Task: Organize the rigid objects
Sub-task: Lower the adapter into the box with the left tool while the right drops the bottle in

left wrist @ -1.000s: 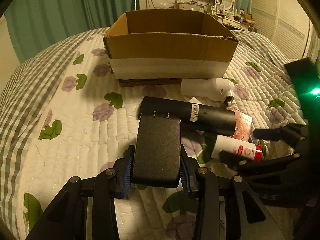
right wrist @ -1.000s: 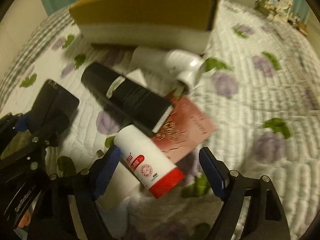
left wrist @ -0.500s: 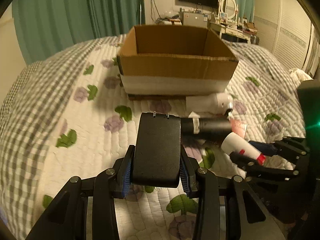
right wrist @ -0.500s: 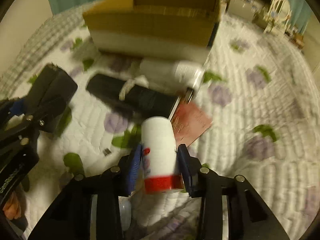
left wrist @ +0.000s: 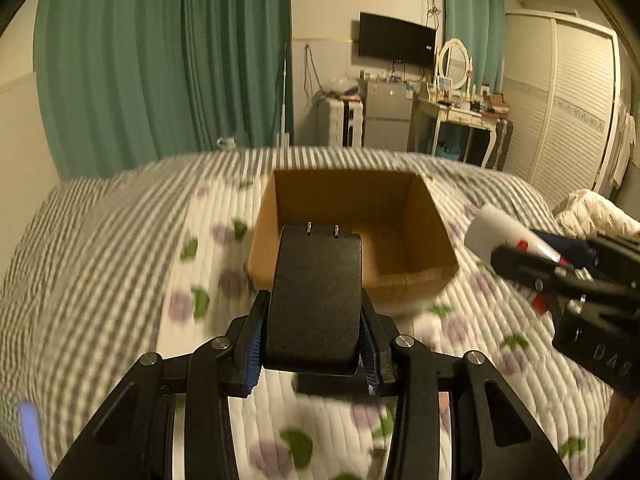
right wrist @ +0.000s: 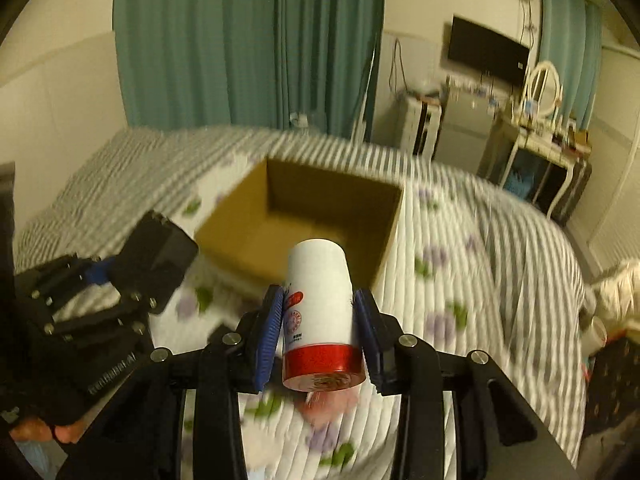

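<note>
left gripper [left wrist: 312, 344]: jaws closed tight on black charger [left wrist: 316, 296], blue pads pressed on both its sides; charger's two metal prongs point far, toward the box. also seen at left edge of rt wrist view [right wrist: 120, 276], charger sticking out toward the box.
right gripper [right wrist: 318, 332]: jaws clamped on white bottle [right wrist: 320, 312], pads on both sides of its body; red cap end near the camera, white base pointing far and a bit up. in lt wrist view it's at the right edge [left wrist: 560, 272], bottle's white end poking out left of it.
black charger: held above the bed, just near side of the box, lined up w/ box middle in lt wrist view.
white bottle: held off the bed, near the box's near-right corner; base overlaps the box opening in rt wrist view.
cardboard box [left wrist: 424, 216]: open top, sits on the bed, far of both grippers; inside looks bare brown as far as visible.
bed [left wrist: 120, 248]: quilted cover w/ purple flowers and green leaves, grey stripes at left and far edges; blurred.
background: teal curtains [left wrist: 160, 60] far left, wall tv [left wrist: 396, 40], dressing table w/ round mirror [left wrist: 454, 60] far right.
</note>
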The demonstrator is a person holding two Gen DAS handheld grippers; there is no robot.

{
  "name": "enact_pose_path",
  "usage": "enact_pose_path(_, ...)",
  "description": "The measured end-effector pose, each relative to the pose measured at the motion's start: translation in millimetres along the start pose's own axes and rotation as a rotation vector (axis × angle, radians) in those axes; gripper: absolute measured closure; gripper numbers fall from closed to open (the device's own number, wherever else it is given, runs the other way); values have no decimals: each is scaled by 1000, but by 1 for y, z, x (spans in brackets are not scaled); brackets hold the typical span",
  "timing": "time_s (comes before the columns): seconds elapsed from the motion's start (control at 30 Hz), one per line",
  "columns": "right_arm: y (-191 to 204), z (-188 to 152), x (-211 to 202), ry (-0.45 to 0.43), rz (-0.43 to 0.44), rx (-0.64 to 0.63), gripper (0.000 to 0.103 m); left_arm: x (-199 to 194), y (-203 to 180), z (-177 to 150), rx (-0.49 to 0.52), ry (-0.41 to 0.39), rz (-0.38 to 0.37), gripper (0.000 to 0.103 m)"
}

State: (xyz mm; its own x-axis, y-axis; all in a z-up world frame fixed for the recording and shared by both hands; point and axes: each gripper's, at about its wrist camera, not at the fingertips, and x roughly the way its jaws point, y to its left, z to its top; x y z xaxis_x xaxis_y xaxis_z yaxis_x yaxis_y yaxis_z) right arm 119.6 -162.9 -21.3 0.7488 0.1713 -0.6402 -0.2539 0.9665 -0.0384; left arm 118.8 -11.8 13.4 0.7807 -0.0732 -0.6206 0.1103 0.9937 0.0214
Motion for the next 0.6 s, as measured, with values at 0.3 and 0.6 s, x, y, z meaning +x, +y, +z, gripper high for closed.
enact_pose_path(0.3, -18, 48, 68, -28, 18, 33, 67, 65, -1, 47, 30, -6, 21, 63)
enact_pose_path(0.6, -41, 52, 144, 21, 13, 55, 67, 153, -1, 49, 44, 85, 25, 62)
